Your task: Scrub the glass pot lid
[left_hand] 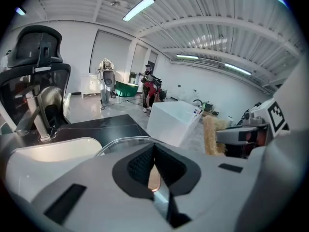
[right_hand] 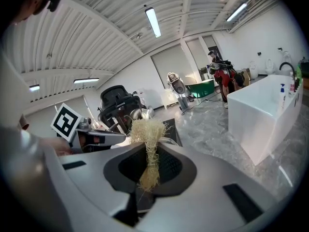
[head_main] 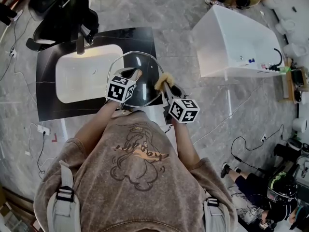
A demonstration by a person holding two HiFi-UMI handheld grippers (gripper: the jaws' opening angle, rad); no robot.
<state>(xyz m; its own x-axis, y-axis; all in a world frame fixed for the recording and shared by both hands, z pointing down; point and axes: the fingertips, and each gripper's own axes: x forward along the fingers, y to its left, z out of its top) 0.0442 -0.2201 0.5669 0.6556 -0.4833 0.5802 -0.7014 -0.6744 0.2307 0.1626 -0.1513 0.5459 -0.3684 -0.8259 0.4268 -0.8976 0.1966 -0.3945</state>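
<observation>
L gripper pinched shut on lid, gripping near its middle; lid held over black counter, just right of white sink; R gripper clamped on tan fibre scrubber, tuft sticking out past jaws, at lid's right rim; can't tell if touching; grippers side by side, near person's chest.

Round clear glass pot lid: smooth, glossy, thin shiny metal rim. Pale yellow fibrous scrub pad: rough, stringy, matt (looks like dried loofah). Black stone-look counter slab: polished. White oval basin: glossy. Grey marbled floor: sheeny. Brown cloth T-shirt: matt.
</observation>
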